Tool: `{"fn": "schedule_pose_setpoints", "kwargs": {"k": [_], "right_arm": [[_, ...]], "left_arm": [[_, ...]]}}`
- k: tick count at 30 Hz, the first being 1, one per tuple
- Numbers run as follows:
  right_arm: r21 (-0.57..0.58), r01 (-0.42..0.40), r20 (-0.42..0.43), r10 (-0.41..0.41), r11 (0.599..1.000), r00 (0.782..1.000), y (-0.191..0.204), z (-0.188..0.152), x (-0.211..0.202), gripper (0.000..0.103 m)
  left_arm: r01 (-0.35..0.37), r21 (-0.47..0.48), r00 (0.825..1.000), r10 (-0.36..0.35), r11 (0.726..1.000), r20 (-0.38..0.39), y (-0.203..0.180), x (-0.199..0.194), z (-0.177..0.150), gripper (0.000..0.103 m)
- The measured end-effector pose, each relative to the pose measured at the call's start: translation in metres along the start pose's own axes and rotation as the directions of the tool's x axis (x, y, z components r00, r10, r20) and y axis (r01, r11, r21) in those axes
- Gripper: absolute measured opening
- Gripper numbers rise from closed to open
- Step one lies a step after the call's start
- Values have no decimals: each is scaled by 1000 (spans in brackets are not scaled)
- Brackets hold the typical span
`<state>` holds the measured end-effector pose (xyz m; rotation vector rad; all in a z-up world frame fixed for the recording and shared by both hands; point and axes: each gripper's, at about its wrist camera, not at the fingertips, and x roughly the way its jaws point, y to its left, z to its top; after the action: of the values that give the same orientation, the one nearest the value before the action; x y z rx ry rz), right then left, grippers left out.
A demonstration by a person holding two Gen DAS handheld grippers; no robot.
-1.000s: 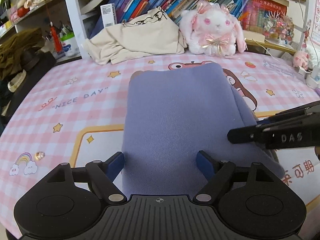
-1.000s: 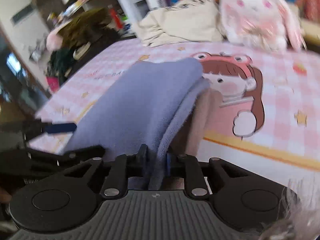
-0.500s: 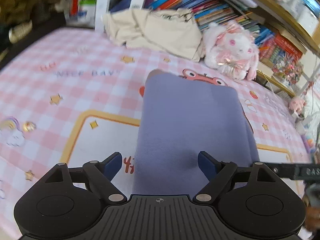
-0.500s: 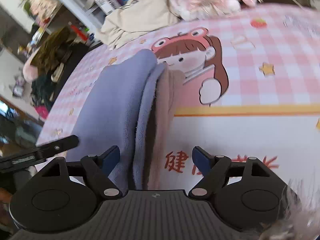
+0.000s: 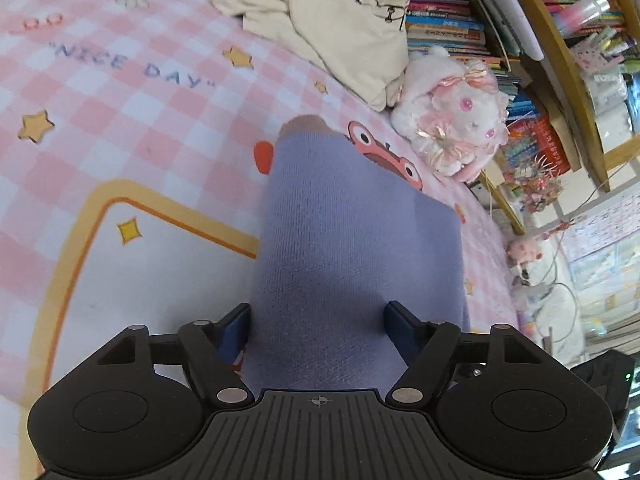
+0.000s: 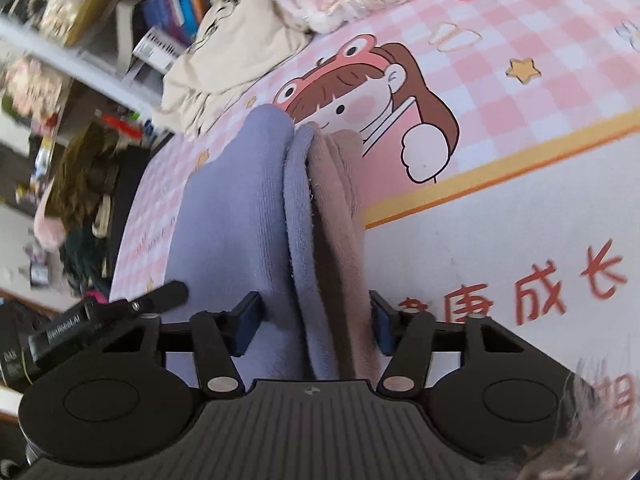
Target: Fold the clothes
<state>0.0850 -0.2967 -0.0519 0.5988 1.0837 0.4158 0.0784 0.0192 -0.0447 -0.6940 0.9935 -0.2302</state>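
Left wrist view: left claw [image 5: 318,322] spread wide, straddling folded lavender garment [image 5: 352,248] lying on pink checked mat [image 5: 120,120].

Right wrist view: right claw [image 6: 316,320] parted around garment's layered edge, lavender over brown lining [image 6: 340,216].

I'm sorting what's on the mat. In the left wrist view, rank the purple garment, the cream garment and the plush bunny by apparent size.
1. purple garment, though it's nearest the camera
2. cream garment
3. plush bunny

folded garments [image 5: 352,240]: 1 | plush rabbits [image 5: 452,120]: 1 | cream bags [image 5: 320,20]: 1
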Motion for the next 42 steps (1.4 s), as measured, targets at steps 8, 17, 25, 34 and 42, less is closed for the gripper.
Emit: {"fn": "schedule_pose_setpoints", "kwargs": {"k": [8, 17, 25, 34, 42], "right_arm": [[-237, 150, 126, -122, 960, 984, 42, -22, -6, 26], [-153, 139, 65, -131, 978, 989, 28, -31, -12, 41], [-60, 93, 27, -92, 994, 995, 18, -19, -3, 53], [-155, 97, 77, -86, 983, 993, 32, -19, -6, 28], [-262, 101, 149, -63, 960, 987, 50, -12, -14, 28]], "left_arm": [[-60, 239, 997, 69, 969, -32, -29, -5, -1, 55], [-19, 272, 992, 53, 962, -119, -24, -5, 4, 63], [32, 202, 989, -1, 979, -148, -12, 7, 11, 71], [-2, 300, 995, 32, 954, -93, -32, -2, 3, 52], [-4, 355, 1000, 13, 935, -24, -45, -17, 14, 52]]}}
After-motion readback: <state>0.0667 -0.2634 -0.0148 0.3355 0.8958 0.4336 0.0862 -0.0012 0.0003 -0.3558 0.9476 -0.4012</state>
